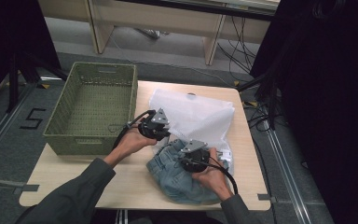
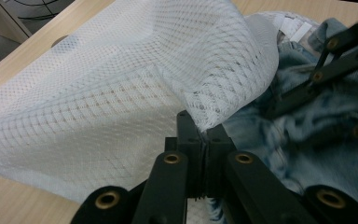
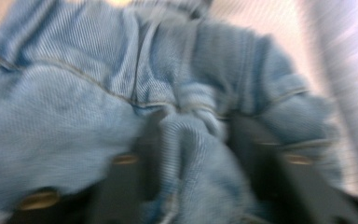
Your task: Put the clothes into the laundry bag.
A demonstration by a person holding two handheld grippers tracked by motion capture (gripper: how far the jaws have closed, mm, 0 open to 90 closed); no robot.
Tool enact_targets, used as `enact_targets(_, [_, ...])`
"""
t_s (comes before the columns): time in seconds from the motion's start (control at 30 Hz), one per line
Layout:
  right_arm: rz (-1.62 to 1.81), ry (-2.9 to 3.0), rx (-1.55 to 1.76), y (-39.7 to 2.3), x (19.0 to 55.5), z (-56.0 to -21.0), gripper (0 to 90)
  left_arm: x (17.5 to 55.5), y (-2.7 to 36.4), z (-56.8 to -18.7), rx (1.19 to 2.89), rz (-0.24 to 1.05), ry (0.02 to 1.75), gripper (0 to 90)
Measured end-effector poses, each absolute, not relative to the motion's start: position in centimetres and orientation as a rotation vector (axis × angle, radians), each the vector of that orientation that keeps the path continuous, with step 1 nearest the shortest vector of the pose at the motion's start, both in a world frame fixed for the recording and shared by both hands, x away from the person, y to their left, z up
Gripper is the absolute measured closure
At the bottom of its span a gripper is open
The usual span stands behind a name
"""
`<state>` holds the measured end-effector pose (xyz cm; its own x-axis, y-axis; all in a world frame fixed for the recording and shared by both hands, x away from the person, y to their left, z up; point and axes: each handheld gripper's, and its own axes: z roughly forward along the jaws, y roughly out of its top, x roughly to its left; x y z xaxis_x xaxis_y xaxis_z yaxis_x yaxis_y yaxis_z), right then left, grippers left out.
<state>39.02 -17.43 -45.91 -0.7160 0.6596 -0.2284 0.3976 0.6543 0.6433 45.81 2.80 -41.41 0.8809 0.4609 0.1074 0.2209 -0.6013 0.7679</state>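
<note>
L fingers [image 2: 200,140]: clenched tight on the near edge of the mesh bag, pads meeting through the net; prob. holding the mouth up so it stays open.
R fingers [image 3: 191,154]: closed in round a bunched fold of the jeans, denim between the pads; view blurred, looks like a grip, prob. to push the cloth into the bag.
L gripper [image 1: 154,125]: near-left corner of the bag, held by person's left hand [image 1: 131,140].
R gripper [image 1: 195,158]: on top of the jeans, right hand [image 1: 214,177] behind it on the near side.
Mesh bag [image 1: 193,114]: white net, lies flat on the desk centre to far right; near edge lifted at the L fingers, draped partly over the denim.
Jeans [image 1: 175,179]: light blue denim, crumpled heap, near-centre of the desk; far end at or just under the bag's lifted edge, bulk outside it. Judged: loading barely started.
Basket [image 1: 93,109]: green woven, empty, far-left of the desk, apart from the work; prob. for later.
Desk [image 1: 65,179]: pale wood, bare at near-left.
</note>
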Motion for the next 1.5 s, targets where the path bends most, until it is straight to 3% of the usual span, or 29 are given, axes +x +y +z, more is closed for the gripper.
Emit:
enact_targets(0.1, [0.849, 2.354, 0.869, -18.6, 39.3, -43.8, 76.6, 45.6, 2.8, -41.2, 2.22, 0.377, 0.478, 88.2])
enact_targets(0.13, [0.869, 2.316, 0.891, -19.1, 39.4, -43.0, 77.0, 46.0, 2.9, -41.0, 2.222, 0.422, 0.4, 88.3])
enact_targets(0.27, [0.858, 2.178, 0.947, -21.6, 40.7, -41.3, 77.7, 45.3, 2.5, -40.9, 2.23, 0.383, 0.456, 88.3])
enact_targets(0.47, [0.689, 2.271, 1.091, -22.9, 42.5, -47.6, 74.6, 45.5, 2.8, -40.8, 2.227, 0.398, 0.476, 88.4])
enact_targets(0.77, [0.894, 2.262, 1.063, -22.8, 40.4, -42.1, 51.1, 45.9, 3.2, -41.0, 2.217, 0.379, 0.494, 88.0])
enact_targets(0.9, [1.071, 2.301, 1.042, -20.6, 38.7, -40.6, 46.7, 46.0, 3.3, -41.0, 2.214, 0.374, 0.504, 88.0])
enact_targets(1.03, [1.104, 2.403, 0.937, -17.6, 37.6, -41.4, 42.7, 46.0, 3.4, -41.0, 2.209, 0.365, 0.517, 88.0])
enact_targets(1.17, [0.982, 2.477, 0.884, -14.9, 37.0, -44.5, 37.2, 46.0, 3.3, -41.0, 2.211, 0.366, 0.513, 88.0])
enact_targets(1.2, [0.909, 2.512, 0.888, -14.4, 36.8, -45.2, 38.5, 46.1, 3.3, -41.0, 2.214, 0.366, 0.507, 88.0])
enact_targets(1.33, [0.703, 2.512, 0.754, -13.5, 37.6, -47.2, 57.6, 46.0, 3.3, -41.1, 2.219, 0.372, 0.505, 88.0])
enact_targets(1.4, [0.711, 2.481, 0.772, -13.8, 37.8, -46.7, 64.7, 46.0, 3.3, -41.0, 2.224, 0.375, 0.5, 88.1])
enact_targets(1.5, [0.778, 2.413, 0.72, -15.3, 38.1, -44.5, 68.2, 45.9, 3.3, -40.9, 2.208, 0.385, 0.505, 88.1])
